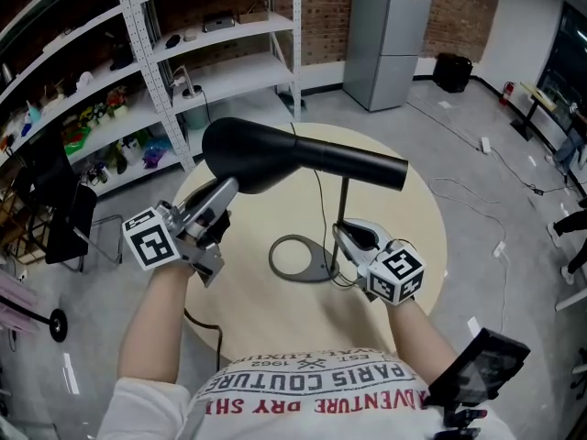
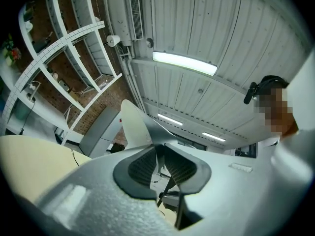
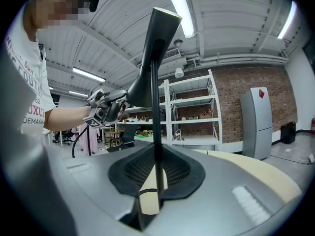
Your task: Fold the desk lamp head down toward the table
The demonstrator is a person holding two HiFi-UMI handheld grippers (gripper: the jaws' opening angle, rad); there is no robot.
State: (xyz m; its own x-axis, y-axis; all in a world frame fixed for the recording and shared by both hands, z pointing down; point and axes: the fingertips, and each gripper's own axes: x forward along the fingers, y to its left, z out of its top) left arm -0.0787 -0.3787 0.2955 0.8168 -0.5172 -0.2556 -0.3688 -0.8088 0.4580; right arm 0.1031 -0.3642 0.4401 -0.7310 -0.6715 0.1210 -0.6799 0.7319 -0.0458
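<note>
A black desk lamp stands on the round beige table (image 1: 417,236). Its ring base (image 1: 295,257) lies flat and its thin stem (image 1: 344,211) rises upright. The wide lamp head (image 1: 261,152) hangs roughly level over the table and tapers to the right. My left gripper (image 1: 223,191) is shut on the head's lower left rim; in the left gripper view the rim (image 2: 134,124) sits pinched between the jaws of the left gripper (image 2: 160,154). My right gripper (image 1: 347,234) is shut on the stem above the base. In the right gripper view the stem (image 3: 156,107) runs up between the pads of the right gripper (image 3: 157,168) to the head (image 3: 158,38).
The lamp's black cable (image 1: 321,200) trails across the table. White shelving (image 1: 197,53) stands at the back left and a grey cabinet (image 1: 394,30) behind the table. A dark chair (image 1: 60,214) is at the left. A black device (image 1: 477,369) hangs at the lower right.
</note>
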